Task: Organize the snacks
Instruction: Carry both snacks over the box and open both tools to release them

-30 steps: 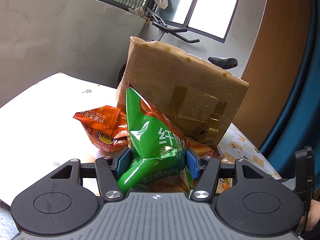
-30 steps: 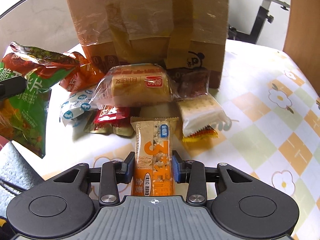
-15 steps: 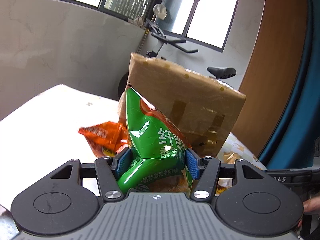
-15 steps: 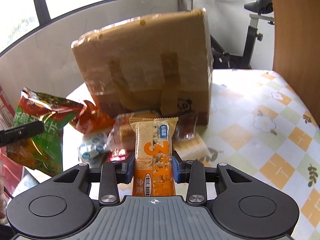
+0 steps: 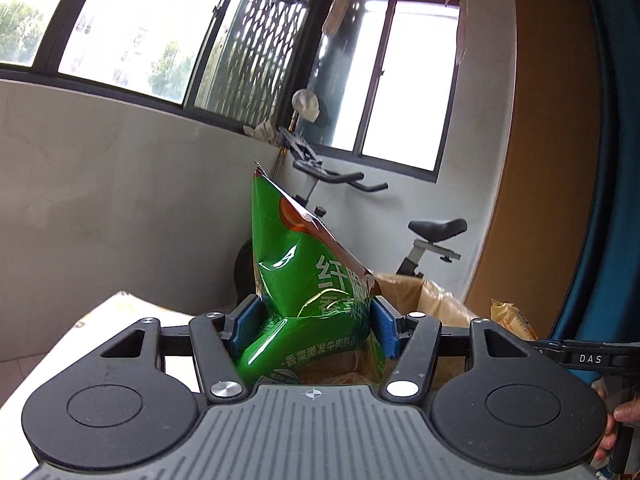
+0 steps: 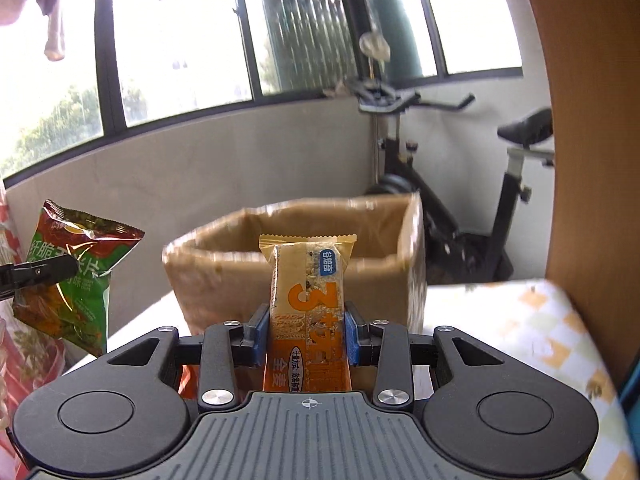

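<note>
Closest to me, the left gripper (image 5: 312, 320) has its blue pads pinched on the lower part of a green chip bag (image 5: 308, 280), which stands up crumpled between them with its top corner in the air. The right gripper (image 6: 306, 334), set narrower, is clamped on an orange cereal bar (image 6: 308, 304) held upright. Both snacks are off the table and level with or above the rim of the brown cardboard box (image 6: 296, 276) that stands just beyond them, its top open toward the right-hand camera. From that side the chip bag hangs out to the left of the box, not over it, while the bar sits in front of the opening. I'd say the picking-up is done for these two and the dropping-in is what's left; neither has crossed the rim. I can't see into the box or onto most of the checked tablecloth (image 6: 540, 320), so how many other snacks wait or are stowed I can't say. Behind everything, an exercise bike (image 6: 480, 208) stands under the windows.
</note>
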Tool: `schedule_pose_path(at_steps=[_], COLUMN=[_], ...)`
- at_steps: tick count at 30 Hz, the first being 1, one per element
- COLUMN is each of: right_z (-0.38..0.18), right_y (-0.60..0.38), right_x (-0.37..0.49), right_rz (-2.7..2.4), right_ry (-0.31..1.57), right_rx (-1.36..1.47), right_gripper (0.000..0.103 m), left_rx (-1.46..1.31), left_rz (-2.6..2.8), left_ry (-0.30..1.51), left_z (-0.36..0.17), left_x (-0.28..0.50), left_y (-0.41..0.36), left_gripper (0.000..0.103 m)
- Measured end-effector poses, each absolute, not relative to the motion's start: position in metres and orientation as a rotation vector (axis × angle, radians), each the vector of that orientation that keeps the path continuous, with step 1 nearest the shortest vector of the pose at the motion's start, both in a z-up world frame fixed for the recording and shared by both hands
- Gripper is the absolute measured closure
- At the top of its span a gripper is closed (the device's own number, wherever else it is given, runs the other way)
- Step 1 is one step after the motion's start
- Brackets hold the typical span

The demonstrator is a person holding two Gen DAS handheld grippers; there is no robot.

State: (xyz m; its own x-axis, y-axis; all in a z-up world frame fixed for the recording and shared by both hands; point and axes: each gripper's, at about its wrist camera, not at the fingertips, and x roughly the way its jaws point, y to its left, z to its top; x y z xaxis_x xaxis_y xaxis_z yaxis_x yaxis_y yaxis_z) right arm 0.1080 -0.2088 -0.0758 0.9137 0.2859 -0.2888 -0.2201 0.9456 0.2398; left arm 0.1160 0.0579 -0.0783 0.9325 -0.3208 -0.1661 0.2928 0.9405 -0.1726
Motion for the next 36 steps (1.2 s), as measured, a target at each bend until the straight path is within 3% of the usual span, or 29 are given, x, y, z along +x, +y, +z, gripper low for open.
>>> schedule_pose_path(at_steps=[7,17,36], right_z=[-0.056,-0.072,-0.101], right_y=[-0.217,-0.214,-0.206], right_x=[0.139,0.2,0.307], right_rz=[0.246,0.253,0.139], right_ry=[0.244,0.25,0.474], right_rx=[0.177,0.21,0.301], right_gripper=[0.069,0.069,0.07], left_rx=[-0.109,-0.06,0.078], left_rz=[-0.327,-0.337,-0.389], left_ry=[0.157,0.174,0.538], left_z=[-0.063,-0.061,-0.107], left_x=[0.144,0.193,0.301], left_y=[0.037,0.014,-0.057], left_gripper=[0.041,0.041,0.04])
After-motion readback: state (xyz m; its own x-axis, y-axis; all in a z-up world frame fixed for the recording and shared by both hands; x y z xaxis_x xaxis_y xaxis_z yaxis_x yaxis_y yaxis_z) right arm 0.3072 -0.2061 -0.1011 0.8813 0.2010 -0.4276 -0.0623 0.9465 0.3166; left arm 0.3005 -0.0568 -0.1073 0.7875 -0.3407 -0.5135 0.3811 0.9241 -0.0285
